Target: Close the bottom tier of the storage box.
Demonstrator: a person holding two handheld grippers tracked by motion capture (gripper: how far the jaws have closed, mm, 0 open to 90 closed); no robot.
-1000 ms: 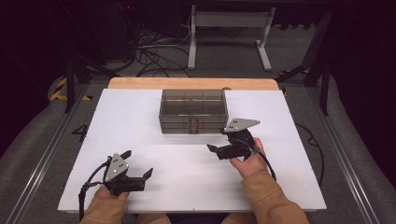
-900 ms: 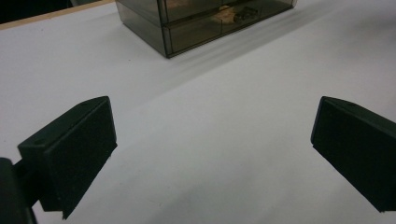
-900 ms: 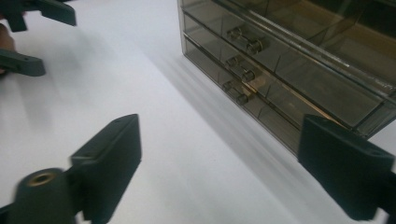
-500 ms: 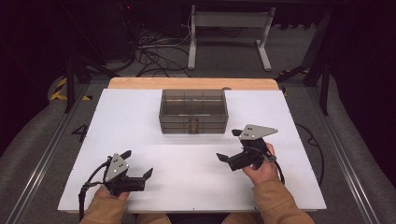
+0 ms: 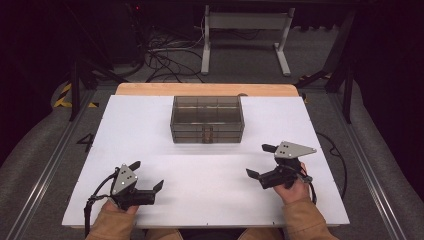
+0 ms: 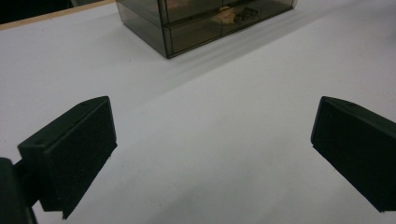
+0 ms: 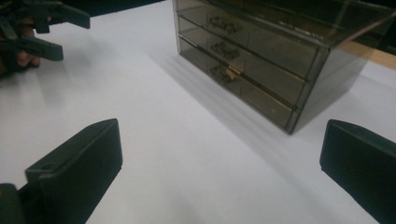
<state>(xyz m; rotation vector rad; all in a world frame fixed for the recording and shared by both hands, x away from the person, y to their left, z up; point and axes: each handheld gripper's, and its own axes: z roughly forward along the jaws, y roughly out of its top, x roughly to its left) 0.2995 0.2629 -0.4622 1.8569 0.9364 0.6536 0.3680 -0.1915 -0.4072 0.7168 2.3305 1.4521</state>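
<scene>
Standing at the back middle of the white tabletop is a smoky see-through drawer box, its drawer fronts facing the person and small dark bits visible behind the fronts — what they are I cannot tell. Both grippers sit well apart from it, near the front edge. At the left, the left gripper is held low in the left hand, its jaws spread wide with nothing between them; its own view looks across bare white surface toward one front corner of the box. Over on the other side, the right gripper is held in the right hand, the grey plate on top, its jaws likewise wide apart and empty. Its view takes in the box at an angle — three drawer rows, one above another — and the left gripper farther off at the upper left. A cable trails from each gripper toward the person's sleeves.
</scene>
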